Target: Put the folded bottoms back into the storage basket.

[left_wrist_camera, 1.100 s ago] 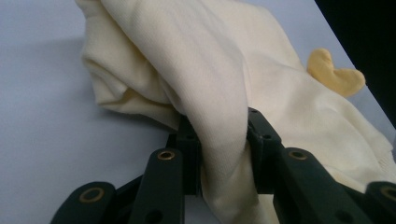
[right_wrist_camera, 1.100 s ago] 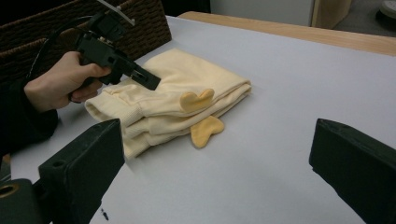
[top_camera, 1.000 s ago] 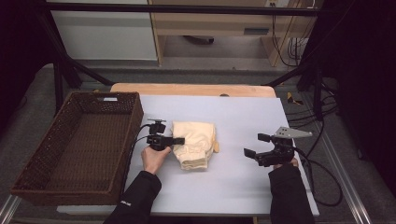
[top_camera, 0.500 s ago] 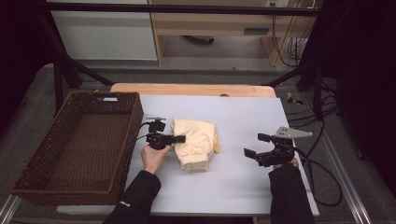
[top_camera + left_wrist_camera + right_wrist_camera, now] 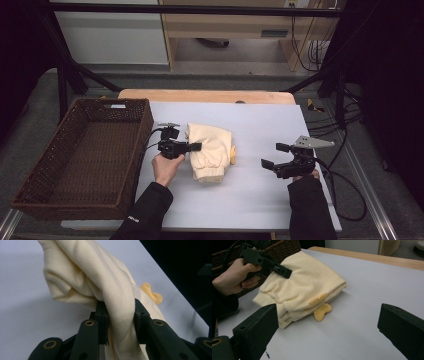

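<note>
Your left gripper [image 5: 192,147] is pinching a fold of the cream garment [image 5: 212,150], the cloth squeezed between both jaws in the left gripper view. Compared with a second ago, that edge has lifted a little off the table [image 5: 260,125], and the bundle now looks more bunched and narrower beneath your grip. The garment sits near the middle of the table, just right of the wicker basket [image 5: 60,170], with a small yellow piece [image 5: 322,310] poking out at its far side. Your right gripper [image 5: 272,156] hasn't shifted; its jaws are spread wide with nothing between them, well apart from the cloth.
</note>
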A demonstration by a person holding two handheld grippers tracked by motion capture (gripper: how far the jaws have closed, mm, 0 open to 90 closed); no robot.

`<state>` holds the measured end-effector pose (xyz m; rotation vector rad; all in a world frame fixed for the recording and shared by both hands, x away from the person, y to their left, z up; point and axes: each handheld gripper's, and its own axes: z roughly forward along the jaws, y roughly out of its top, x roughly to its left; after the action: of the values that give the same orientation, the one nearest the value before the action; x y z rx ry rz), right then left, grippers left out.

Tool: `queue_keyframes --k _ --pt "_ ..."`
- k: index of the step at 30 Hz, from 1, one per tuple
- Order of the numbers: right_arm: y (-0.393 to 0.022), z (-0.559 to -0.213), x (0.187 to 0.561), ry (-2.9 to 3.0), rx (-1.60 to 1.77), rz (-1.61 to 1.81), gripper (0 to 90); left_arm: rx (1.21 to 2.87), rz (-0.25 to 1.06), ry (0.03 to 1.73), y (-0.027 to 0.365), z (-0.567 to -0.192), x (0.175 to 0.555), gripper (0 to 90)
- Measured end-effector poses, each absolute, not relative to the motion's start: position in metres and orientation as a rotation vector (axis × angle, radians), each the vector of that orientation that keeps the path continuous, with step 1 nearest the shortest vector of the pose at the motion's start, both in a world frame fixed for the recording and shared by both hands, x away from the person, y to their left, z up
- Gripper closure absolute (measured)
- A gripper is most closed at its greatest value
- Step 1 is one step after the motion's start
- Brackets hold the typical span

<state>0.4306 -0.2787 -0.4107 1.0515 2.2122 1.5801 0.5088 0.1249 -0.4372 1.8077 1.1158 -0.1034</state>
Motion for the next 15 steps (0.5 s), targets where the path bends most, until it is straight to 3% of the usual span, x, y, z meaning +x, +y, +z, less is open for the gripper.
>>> queue_keyframes --k 15 --pt "-0.279 -0.411 0.430 2.212 1.050 1.578 3.5 1.819 -0.088 1.041 0.112 -0.415 0.500 71.4"
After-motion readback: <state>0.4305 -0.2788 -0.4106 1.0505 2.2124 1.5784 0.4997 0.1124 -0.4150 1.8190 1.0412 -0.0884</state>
